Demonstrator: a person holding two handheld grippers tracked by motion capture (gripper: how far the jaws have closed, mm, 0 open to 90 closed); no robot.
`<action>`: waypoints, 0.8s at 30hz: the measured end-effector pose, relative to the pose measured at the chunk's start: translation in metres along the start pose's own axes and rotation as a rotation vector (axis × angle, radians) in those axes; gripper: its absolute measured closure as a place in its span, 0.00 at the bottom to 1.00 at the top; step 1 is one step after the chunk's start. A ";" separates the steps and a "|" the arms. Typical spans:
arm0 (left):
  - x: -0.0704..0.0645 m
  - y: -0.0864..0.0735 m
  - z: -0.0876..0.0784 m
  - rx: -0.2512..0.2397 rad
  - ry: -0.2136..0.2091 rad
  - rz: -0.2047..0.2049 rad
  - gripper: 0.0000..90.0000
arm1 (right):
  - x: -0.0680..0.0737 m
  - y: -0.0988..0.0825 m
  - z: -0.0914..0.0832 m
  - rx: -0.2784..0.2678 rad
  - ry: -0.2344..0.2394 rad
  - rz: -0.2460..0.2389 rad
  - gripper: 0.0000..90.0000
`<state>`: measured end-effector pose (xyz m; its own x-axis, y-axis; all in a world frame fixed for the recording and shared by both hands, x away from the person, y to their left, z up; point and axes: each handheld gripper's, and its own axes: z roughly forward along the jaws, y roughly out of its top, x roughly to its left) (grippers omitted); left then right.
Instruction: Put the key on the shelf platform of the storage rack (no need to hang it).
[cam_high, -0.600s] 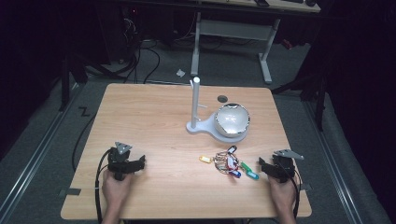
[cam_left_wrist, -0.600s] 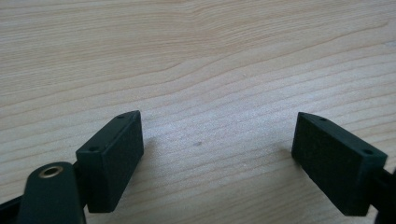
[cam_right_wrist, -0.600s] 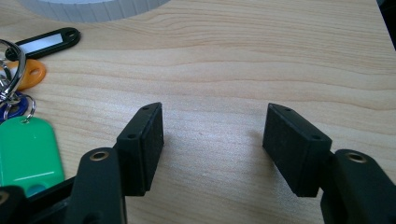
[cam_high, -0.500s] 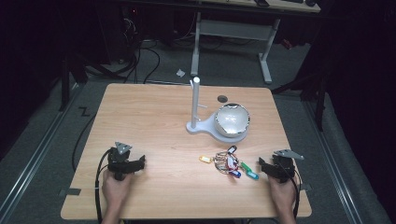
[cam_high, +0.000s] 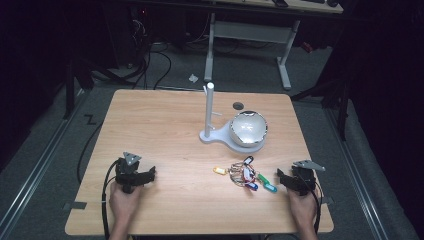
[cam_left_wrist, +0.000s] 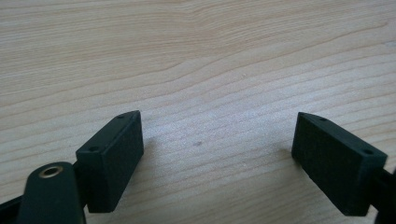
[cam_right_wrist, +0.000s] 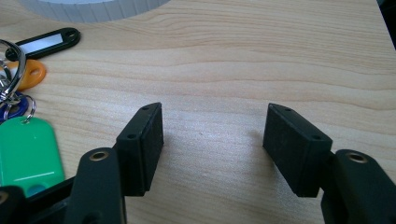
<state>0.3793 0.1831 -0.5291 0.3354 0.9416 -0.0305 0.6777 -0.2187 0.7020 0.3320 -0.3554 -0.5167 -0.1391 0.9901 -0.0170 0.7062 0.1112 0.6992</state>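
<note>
**Grippers parked at the near edge, key bunch untouched**

Both grippers rest low in the high view, one at each lower corner of the table (cam_high: 150, 115) — nothing between the jaws of either. The wooden top takes up the middle of that frame, and most of it is bare.

Right of centre stands the white stand (cam_high: 209, 112), a post on a flat base, and touching that base on its right sits the shiny round bowl (cam_high: 248, 128). Neither is being handled.

The left gripper (cam_high: 150, 175) lies at lower left, well apart from everything else; its own view shows the two black pads (cam_left_wrist: 112, 156) spread wide over plain wood grain. The right gripper (cam_high: 279, 176) sits at lower right, jaws likewise spread, pointing toward the centre of the frame.

The bunch of keys with coloured tags (cam_high: 244, 173) lies below the bowl, just beside the right gripper's tips but not touching them. In the right gripper view the green tag (cam_right_wrist: 25, 147), an orange tag (cam_right_wrist: 31, 73) and a black tag (cam_right_wrist: 44, 43) crowd the left edge, outside the open jaws.

Judging by this, the work has barely begun — the bunch lies flat on the table, nothing hangs on the stand, nothing is seen in the bowl. Reaching, gripping, lifting and placing all seem left to do, most likely for the right gripper.
</note>
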 end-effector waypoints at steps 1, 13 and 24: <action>0.000 0.000 0.000 0.000 0.000 0.000 0.19 | 0.000 0.000 0.000 0.000 0.000 0.000 0.43; 0.000 0.000 0.000 0.000 0.000 0.000 0.19 | 0.001 0.000 0.000 0.001 -0.017 0.011 0.45; 0.000 0.000 0.000 0.001 0.000 0.000 0.19 | 0.002 0.002 0.000 0.011 -0.017 0.019 0.44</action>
<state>0.3794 0.1831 -0.5291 0.3353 0.9416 -0.0301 0.6781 -0.2190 0.7015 0.3327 -0.3535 -0.5154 -0.1136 0.9934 -0.0161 0.7162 0.0931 0.6917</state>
